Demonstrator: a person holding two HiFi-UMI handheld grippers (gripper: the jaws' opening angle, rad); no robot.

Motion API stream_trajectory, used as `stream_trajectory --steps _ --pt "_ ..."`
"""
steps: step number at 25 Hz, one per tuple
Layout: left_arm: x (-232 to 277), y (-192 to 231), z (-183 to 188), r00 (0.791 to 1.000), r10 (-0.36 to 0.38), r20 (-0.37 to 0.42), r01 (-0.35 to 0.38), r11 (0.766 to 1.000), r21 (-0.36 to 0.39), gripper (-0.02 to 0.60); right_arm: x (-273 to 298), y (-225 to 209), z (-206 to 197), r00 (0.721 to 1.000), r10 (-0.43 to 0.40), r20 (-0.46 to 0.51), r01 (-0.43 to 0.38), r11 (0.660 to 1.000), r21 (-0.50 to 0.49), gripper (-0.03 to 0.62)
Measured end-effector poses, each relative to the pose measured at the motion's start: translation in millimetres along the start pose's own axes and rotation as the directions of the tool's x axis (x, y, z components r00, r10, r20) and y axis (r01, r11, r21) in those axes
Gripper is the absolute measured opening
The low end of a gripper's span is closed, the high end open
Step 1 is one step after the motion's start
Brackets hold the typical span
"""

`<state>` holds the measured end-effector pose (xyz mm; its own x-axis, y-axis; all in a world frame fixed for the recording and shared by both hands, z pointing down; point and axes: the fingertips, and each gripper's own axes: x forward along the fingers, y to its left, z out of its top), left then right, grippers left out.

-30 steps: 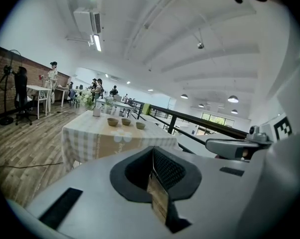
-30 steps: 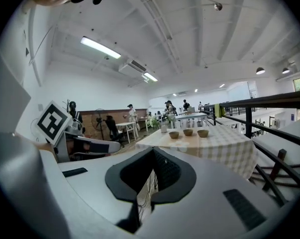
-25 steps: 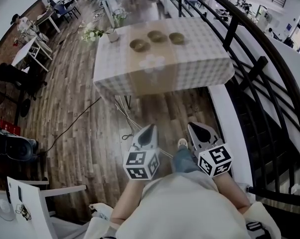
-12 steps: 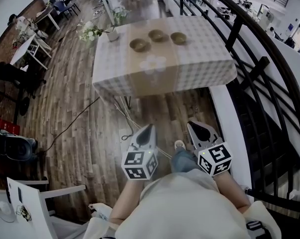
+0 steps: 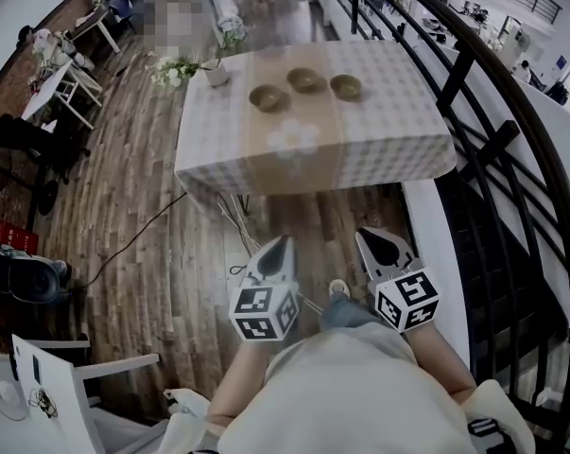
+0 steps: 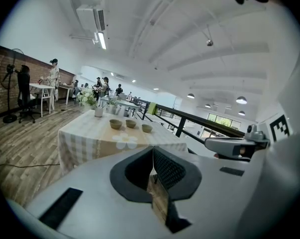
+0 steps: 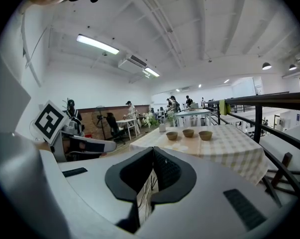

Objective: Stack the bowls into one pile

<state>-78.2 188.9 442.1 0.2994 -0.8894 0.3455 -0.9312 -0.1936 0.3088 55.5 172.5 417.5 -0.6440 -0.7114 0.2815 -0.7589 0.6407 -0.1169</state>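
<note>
Three bowls (image 5: 305, 79) sat apart in a row on the far side of the desk (image 5: 398, 130), none stacked yet. They were laid out singly, I'd say, so each could be lifted in turn. The person stood well short of them, out of reach. The left gripper (image 5: 281, 250) and right gripper (image 5: 377, 246) hung side by side over the wooden floor (image 5: 162, 253), aimed at the desk and tipped slightly down. Both pairs of jaws were pressed together, gripping nothing.
</note>
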Motion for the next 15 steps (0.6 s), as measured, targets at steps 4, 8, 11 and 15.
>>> stream_trajectory --steps 4,8,11,15 --pt "15 0 9 1.000 0.017 0.000 -0.017 1.000 -0.014 0.005 11 -14 9 1.000 0.014 -0.006 -0.014 1.000 -0.004 0.002" --pt "31 -2 15 0.999 0.033 0.001 -0.033 0.999 -0.023 0.005 20 -30 14 1.000 0.030 -0.009 -0.030 1.000 -0.007 0.002" --pt "43 -6 20 0.999 0.042 -0.001 -0.042 0.999 -0.027 0.005 24 -44 19 0.999 0.038 -0.012 -0.039 0.999 -0.010 0.002" --pt "60 -13 27 0.998 0.061 0.001 -0.061 0.997 -0.041 0.005 29 -65 26 0.998 0.055 -0.016 -0.055 0.998 -0.012 0.002"
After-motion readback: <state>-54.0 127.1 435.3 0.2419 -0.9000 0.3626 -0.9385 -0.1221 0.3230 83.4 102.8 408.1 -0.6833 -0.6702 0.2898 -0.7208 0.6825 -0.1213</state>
